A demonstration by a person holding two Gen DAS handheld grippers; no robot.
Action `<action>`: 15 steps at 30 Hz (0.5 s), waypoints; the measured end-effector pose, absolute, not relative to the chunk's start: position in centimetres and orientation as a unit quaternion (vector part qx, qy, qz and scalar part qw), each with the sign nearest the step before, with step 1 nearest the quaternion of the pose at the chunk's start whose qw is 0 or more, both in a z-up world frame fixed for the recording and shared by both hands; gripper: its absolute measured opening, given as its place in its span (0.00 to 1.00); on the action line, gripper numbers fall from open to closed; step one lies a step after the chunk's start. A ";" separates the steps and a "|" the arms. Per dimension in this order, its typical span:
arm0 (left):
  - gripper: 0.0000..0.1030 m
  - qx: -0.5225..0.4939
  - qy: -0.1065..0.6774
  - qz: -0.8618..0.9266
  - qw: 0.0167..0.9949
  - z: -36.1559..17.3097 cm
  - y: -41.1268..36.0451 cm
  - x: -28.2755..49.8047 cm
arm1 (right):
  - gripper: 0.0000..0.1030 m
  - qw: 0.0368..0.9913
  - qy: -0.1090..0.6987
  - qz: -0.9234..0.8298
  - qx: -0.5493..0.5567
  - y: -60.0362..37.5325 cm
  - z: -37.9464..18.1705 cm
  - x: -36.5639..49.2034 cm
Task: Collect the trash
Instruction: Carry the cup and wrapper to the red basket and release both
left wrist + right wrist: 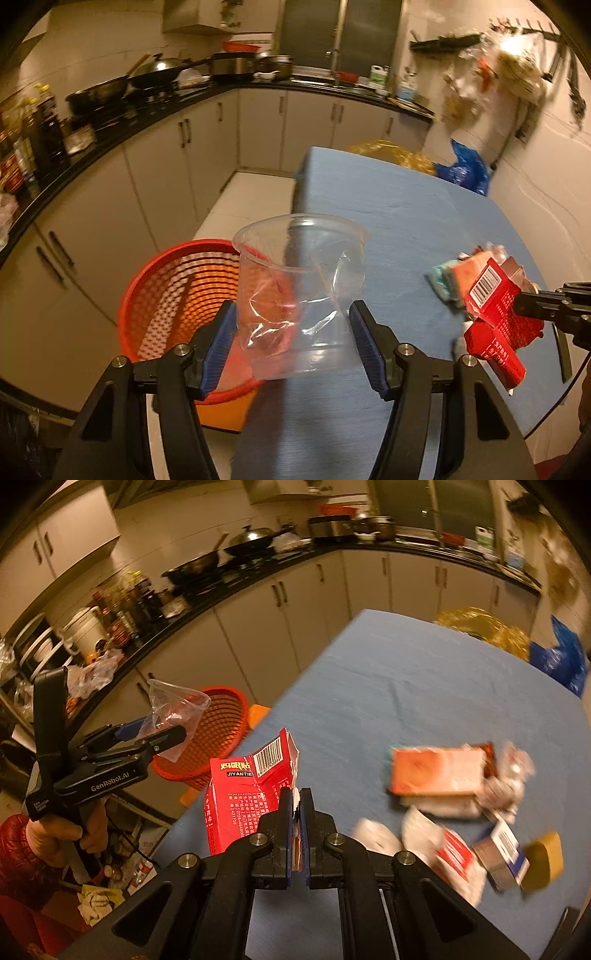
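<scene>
My left gripper [293,317] is shut on a crumpled clear plastic cup [301,291], held upright over the table's left edge, beside the red mesh basket [177,295] on the floor. In the right wrist view that cup [173,709] and the left gripper [162,738] hang just in front of the basket [218,731]. My right gripper [295,801] is shut on a torn red carton [243,790] with a barcode, above the blue table [388,686]. The carton [495,314] also shows at the right of the left wrist view.
More trash lies on the table's right side: an orange packet [436,771], white crumpled paper [376,834], a small blue-and-white box [502,853], a tan block [543,860]. A blue bag [561,657] and a yellow bag [480,627] sit at the far end. Kitchen cabinets and a cluttered counter stand beyond.
</scene>
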State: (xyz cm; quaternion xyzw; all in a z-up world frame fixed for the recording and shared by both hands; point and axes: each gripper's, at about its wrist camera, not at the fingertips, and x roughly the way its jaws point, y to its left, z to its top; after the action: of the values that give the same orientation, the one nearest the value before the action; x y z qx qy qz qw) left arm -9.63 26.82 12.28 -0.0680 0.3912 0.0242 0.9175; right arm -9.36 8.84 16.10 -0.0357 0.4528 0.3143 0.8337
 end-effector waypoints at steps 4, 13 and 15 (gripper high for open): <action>0.60 -0.073 0.400 0.045 0.913 11.7 29.6 -9.8 | 0.04 0.828 0.448 0.333 -0.047 12.7 16.3 -8.5; 0.60 -0.078 0.419 0.072 0.902 10.0 35.0 -9.7 | 0.04 0.819 0.453 0.347 -0.061 20.2 15.1 -5.7; 0.60 -0.079 0.424 0.072 0.899 9.6 35.6 -9.5 | 0.04 0.819 0.454 0.345 -0.068 21.5 14.7 -5.0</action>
State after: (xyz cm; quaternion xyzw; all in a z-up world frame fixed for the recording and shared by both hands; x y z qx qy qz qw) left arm -9.50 35.63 9.58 -0.0794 0.4243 0.0716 0.8992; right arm -5.04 21.53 14.74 -0.0677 0.4538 0.3451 0.8188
